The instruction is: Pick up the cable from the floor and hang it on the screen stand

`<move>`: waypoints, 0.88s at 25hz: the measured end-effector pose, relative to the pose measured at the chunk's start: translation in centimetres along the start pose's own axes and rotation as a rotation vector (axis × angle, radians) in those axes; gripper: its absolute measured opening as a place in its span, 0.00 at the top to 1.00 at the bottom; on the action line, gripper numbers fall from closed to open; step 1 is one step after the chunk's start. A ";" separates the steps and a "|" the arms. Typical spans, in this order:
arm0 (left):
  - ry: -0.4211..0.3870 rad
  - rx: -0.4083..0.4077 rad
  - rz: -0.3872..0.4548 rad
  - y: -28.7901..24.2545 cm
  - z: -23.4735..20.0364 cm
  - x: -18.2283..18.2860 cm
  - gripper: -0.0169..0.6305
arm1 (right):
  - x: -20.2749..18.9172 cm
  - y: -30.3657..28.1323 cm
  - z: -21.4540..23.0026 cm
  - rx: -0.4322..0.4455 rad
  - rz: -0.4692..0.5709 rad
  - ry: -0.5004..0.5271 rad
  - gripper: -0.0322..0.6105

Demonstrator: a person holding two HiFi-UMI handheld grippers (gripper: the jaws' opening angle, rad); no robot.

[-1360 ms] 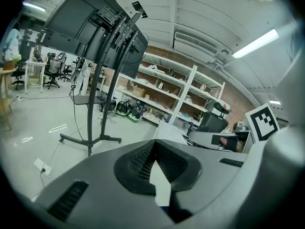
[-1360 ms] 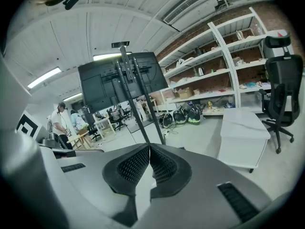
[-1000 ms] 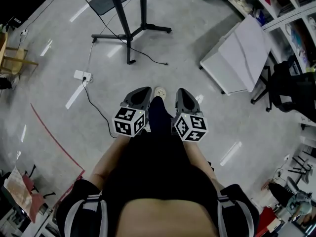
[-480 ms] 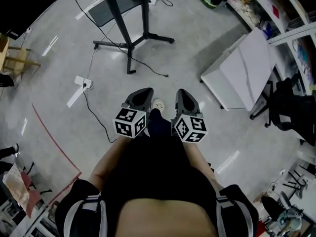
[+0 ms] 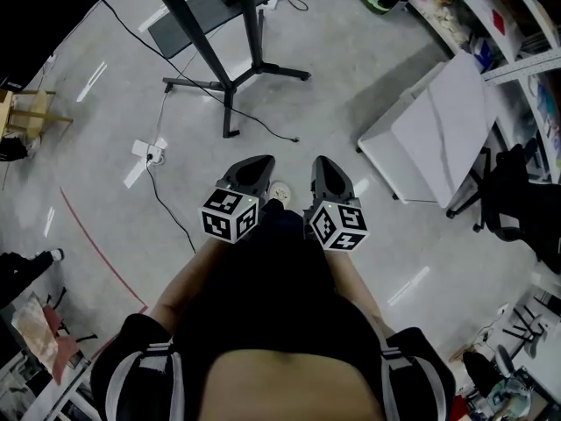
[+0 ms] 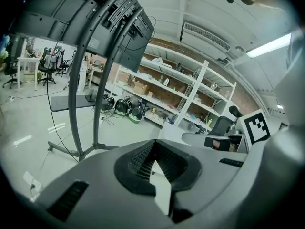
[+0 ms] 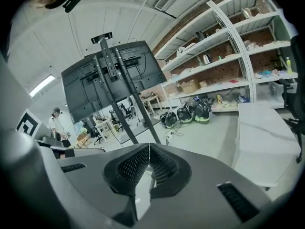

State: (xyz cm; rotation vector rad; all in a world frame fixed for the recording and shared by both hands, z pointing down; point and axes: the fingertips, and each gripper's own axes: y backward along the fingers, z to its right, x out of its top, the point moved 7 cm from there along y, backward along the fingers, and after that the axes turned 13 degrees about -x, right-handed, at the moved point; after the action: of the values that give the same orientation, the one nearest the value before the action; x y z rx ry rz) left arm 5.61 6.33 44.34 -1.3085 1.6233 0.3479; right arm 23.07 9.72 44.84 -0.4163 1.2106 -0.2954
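I carry a gripper in each hand, side by side and aimed slightly downward over the grey floor (image 5: 351, 77). My left gripper (image 5: 254, 160) has its jaws pressed together with nothing between them; in the left gripper view (image 6: 153, 143) the ribbed pads meet at the tip, with only bare floor showing through the slot below. My right gripper (image 5: 323, 161) is the same, its jaws shut and empty, and the pads touch along a thin line in the right gripper view (image 7: 149, 147). The toe of my light shoe (image 5: 280, 189) shows between the two grippers. The cable (image 5: 279, 132) lies on the floor well ahead of both sets of jaws, a thin black line running from the foot of the screen stand (image 5: 230, 77) to a loose end roughly in line with the gap between my grippers; neither gripper touches it. The stand rises ahead and to the left of the jaws, its dark poles and screen filling the upper left of the left gripper view (image 6: 78, 80) and standing straight ahead in the right gripper view (image 7: 116, 80). A white power strip (image 5: 146, 152) sits off to the left of my left jaws, and its black lead (image 5: 171, 204) trails back past them. To the right of my right jaws lies a white panel (image 5: 438, 117), with shelves (image 7: 224, 46) beyond it and helmets (image 7: 186, 113) at their foot.
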 end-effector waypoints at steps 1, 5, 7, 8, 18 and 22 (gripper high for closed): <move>-0.001 -0.002 -0.009 -0.3 -0.3 0.1 0.97 | 0.3 -0.4 0.2 -0.002 0.000 -0.001 0.91; -0.005 -0.020 -0.045 -1.8 -1.0 0.5 0.97 | 1.4 -1.5 1.6 -0.015 0.013 -0.011 0.91; -0.012 -0.033 -0.057 -2.3 -1.5 0.8 0.97 | 1.5 -1.9 1.9 -0.030 0.013 -0.024 0.91; -0.014 -0.042 -0.062 -2.5 -1.9 0.9 0.97 | 1.5 -2.2 1.9 -0.040 0.013 -0.032 0.91; -0.042 -0.135 -0.095 -5.2 -6.4 4.3 0.97 | 1.8 -4.2 1.8 -0.103 -0.023 -0.084 0.91; -0.035 -0.137 -0.106 -6.0 -9.1 4.7 0.97 | 1.4 -6.3 2.2 -0.136 -0.049 -0.092 0.91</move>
State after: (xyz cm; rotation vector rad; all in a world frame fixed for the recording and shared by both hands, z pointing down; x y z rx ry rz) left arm 6.56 -5.25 46.85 -1.4774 1.5157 0.4205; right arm 25.66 3.83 47.19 -0.5719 1.1355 -0.2339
